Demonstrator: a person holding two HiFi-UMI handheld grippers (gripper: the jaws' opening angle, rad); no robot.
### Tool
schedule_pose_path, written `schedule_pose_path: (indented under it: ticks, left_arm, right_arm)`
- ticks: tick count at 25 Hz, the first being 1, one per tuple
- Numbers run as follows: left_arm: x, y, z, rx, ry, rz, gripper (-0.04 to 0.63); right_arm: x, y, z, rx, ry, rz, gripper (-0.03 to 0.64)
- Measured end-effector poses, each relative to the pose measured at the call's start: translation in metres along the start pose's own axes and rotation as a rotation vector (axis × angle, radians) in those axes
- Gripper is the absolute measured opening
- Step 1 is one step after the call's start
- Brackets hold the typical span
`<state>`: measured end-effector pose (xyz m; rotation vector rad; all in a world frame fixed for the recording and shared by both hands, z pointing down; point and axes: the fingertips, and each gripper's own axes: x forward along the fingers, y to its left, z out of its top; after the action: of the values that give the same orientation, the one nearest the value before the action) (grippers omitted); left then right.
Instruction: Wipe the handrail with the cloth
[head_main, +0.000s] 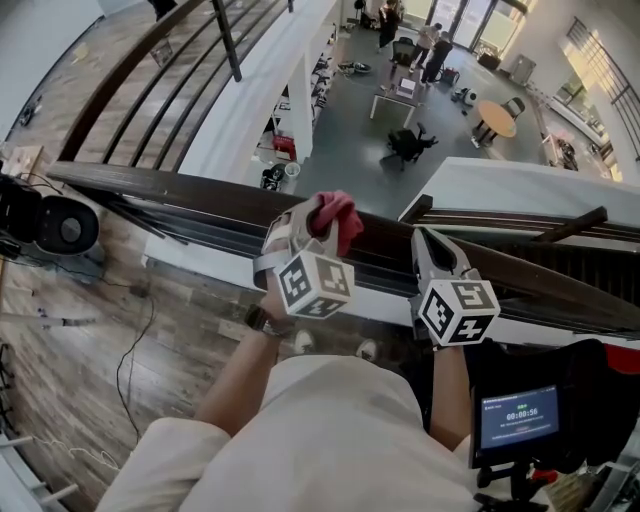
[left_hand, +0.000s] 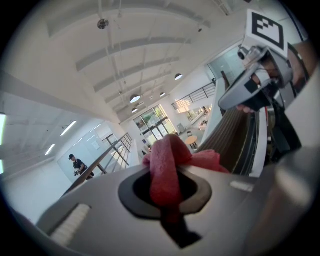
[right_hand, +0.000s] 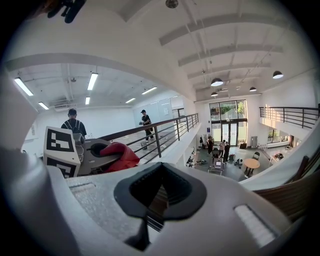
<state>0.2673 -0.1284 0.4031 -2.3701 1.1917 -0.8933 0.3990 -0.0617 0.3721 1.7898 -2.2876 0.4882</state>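
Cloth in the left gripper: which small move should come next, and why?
Probably press the red cloth down on the dark handrail and start sliding along it: the left gripper is shut on the cloth right over the rail, though contact cannot be confirmed.

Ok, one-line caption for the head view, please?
Left gripper holds a crumpled red cloth at the dark wooden handrail, empty right gripper alongside, above an open atrium.

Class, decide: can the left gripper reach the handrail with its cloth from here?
Probably yes: the left gripper holds the cloth close over the handrail, and nothing seems to sit between them.
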Motion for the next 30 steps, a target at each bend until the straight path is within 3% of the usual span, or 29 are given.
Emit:
schedule_pose_path:
  ticks: [9, 19, 30]
  left_arm:
    - [0.002, 0.018, 0.006, -0.003, -0.007, -0.03, 0.025]
    - [0.003, 0.025, -0.018, -0.006, -0.02, -0.087, 0.025]
    - [0.011, 0.028, -0.009, -0.01, -0.007, -0.08, 0.025]
  right_arm:
    - [0.006, 0.011, 0.016, -0.006, 0.007, -0.018, 0.003]
    - [0.023, 0.039, 0.006, -0.046, 0.01, -0.049, 0.003]
    - [0.014, 0.019, 0.011, -0.044, 0.001, -0.08, 0.003]
